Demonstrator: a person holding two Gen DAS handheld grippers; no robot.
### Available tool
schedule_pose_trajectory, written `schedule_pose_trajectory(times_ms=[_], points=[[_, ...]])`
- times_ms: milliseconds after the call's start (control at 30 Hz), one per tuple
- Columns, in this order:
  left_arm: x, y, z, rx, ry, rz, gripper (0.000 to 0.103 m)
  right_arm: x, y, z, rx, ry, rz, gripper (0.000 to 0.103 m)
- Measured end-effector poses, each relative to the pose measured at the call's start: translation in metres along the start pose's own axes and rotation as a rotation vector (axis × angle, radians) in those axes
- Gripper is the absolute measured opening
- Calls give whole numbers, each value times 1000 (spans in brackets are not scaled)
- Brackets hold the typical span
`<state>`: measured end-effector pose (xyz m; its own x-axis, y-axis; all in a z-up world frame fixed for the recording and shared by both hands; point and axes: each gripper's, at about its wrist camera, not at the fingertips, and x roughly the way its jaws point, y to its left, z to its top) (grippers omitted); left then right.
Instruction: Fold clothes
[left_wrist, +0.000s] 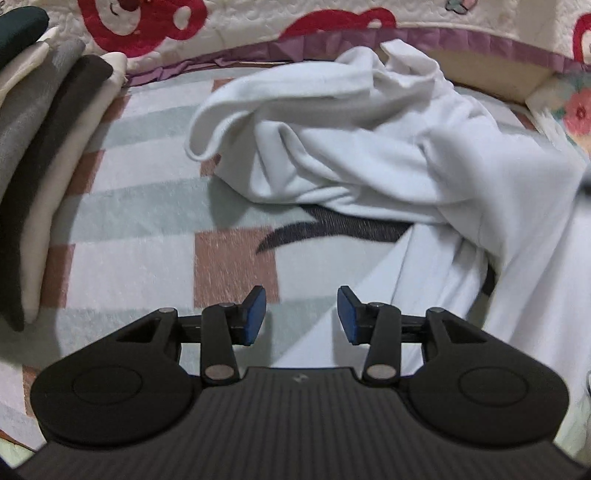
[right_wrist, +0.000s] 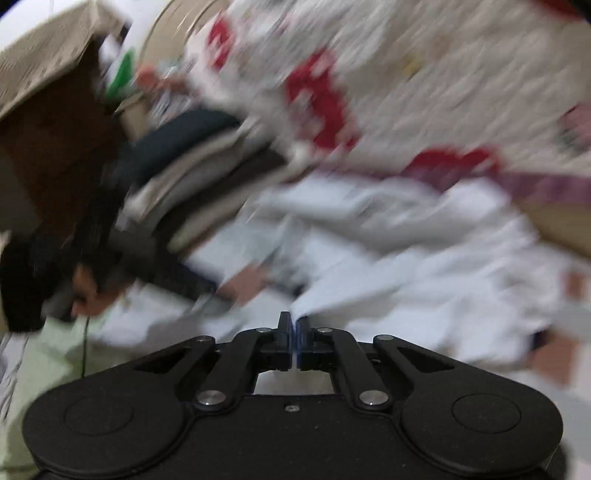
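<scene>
A crumpled white garment (left_wrist: 369, 155) lies bunched on the checked blanket (left_wrist: 140, 229), with one flat panel reaching down toward my left gripper (left_wrist: 301, 315). That gripper hovers open over the panel's edge, its blue pads (left_wrist: 255, 317) apart and holding nothing. In the blurred right wrist view, my right gripper (right_wrist: 294, 332) is shut on a corner of the white garment (right_wrist: 424, 280), and the cloth stretches away from the fingertips up and to the right.
A stack of folded clothes (left_wrist: 40, 158) in dark, grey and cream stands at the left, seen also as the stack (right_wrist: 207, 177) in the right view. A quilt with red figures (left_wrist: 147, 33) lies behind. A person's hand (right_wrist: 88, 291) shows at the left, and a cardboard box (right_wrist: 48, 92) beyond.
</scene>
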<state>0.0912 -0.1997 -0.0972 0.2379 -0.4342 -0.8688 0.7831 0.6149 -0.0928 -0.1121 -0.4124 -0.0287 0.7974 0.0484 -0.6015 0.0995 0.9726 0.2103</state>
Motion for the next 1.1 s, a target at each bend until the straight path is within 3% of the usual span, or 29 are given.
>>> schedule_pose_trajectory(times_ms=[200,333,433,733,967,1100], points=[[-3,-6,-2,40,-26,-55,47,-93,-75,18,2,-82,-415,3],[6,-17,-3,52,-13,-108,48,-134,-120,22,-3,-81,-647,3],[14,-28,-7,64,22,-145,52,-135,-141,13,-1,-50,-732,3],[23,-41,-23,160,18,-70,65,-137,-204,-13,9,49,-980,1],[31,-51,-35,233,15,-11,66,-135,-259,-36,71,158,-1048,0],[35,-51,-37,232,20,0,72,-134,-291,-49,107,221,-1085,2]])
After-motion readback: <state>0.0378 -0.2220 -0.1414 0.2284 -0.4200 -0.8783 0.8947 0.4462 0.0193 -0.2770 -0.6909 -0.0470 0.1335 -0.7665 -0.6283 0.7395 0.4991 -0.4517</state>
